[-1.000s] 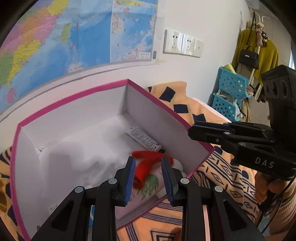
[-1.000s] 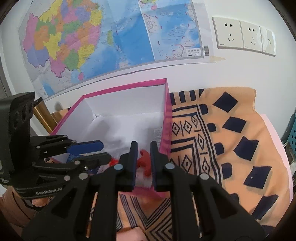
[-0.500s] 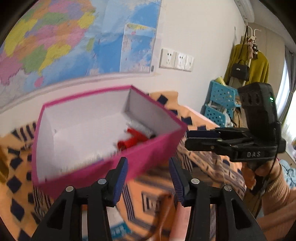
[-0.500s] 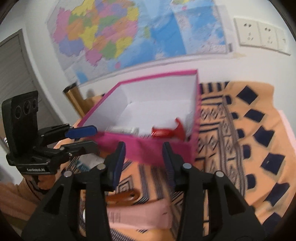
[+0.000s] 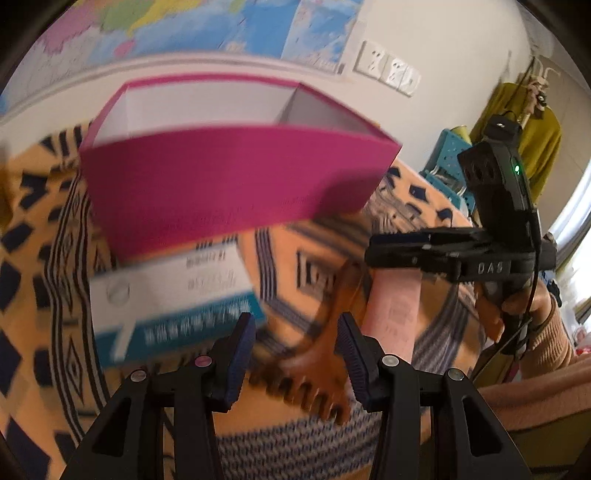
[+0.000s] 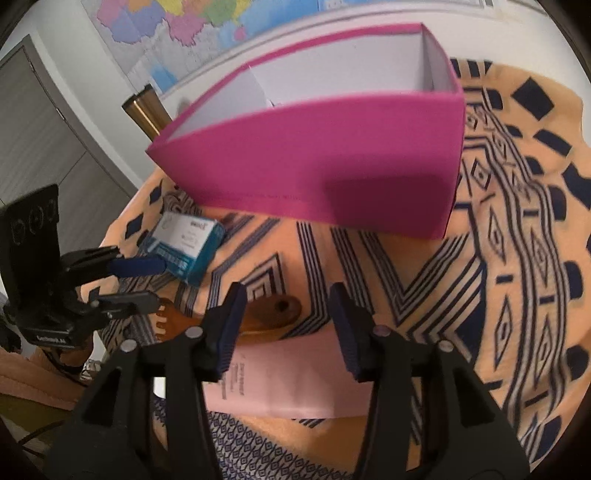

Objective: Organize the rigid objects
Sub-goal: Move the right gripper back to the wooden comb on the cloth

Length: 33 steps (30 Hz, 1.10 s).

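A pink box [image 5: 229, 184] with white inside stands on the patterned cloth; it also shows in the right wrist view [image 6: 325, 162]. In front of it lie a white and teal carton [image 5: 177, 306], a brown wooden comb [image 5: 314, 369] and a pale pink flat pack [image 5: 391, 310]. My left gripper [image 5: 295, 347] is open and empty, low over the comb's teeth. My right gripper [image 6: 286, 325] is open and empty, above the pink pack [image 6: 288, 376] and the comb's handle [image 6: 266, 314]. The carton [image 6: 188, 243] lies to its left. The box's contents are hidden.
An orange cloth [image 6: 517, 258] with dark blue patterns covers the surface. A wall with a map [image 5: 221, 22] and sockets [image 5: 388, 70] is behind the box. A brass post [image 6: 144, 114] stands at the box's left. Blue baskets [image 5: 447, 155] stand far right.
Both grippers have pulled back from the box and dropped low over the cloth. Both have opened wider. The red item in the box is out of sight now.
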Motion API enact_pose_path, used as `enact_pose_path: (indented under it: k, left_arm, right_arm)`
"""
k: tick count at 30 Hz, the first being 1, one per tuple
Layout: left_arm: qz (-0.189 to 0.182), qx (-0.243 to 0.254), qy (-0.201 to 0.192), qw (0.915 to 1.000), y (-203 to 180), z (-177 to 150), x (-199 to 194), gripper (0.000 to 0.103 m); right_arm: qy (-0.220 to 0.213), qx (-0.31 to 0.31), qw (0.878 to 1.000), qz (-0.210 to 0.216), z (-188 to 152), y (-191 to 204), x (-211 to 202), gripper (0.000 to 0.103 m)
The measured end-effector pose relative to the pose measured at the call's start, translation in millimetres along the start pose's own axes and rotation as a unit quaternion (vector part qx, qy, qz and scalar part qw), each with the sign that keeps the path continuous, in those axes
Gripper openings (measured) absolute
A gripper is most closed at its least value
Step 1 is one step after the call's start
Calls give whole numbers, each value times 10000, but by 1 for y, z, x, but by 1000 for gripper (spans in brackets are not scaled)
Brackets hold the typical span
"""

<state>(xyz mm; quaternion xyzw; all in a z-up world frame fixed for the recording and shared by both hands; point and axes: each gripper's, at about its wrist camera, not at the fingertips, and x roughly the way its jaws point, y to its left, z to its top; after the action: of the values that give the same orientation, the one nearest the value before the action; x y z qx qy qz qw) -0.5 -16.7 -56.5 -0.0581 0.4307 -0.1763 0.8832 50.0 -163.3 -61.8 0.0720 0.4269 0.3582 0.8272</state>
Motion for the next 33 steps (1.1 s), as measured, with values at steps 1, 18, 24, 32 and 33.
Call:
enact_pose_path:
  k: [1,18,24,32,33]
  left_arm:
    - [11,-46,37,10000,1,-4,1,47]
    - [-215,-273,376,9987,2,-34,-2,51]
    - [-184,-260,383,9988,1,-33,-1,48]
    - [-47,-422,272,9987,5,-29,2,26]
    - [-12,-395,250,9989,3,-28,3,26]
  right_arm:
    - [18,10,10000,6,-1,0,2,51]
    - [125,-158,9998,41,0,10,16,51]
    - [193,-235,9995,64,1,14,25,51]
    - [204,-285,9994,23,-1,19,26,51]
    - [191,-267,9995,15,-1,19,26,51]
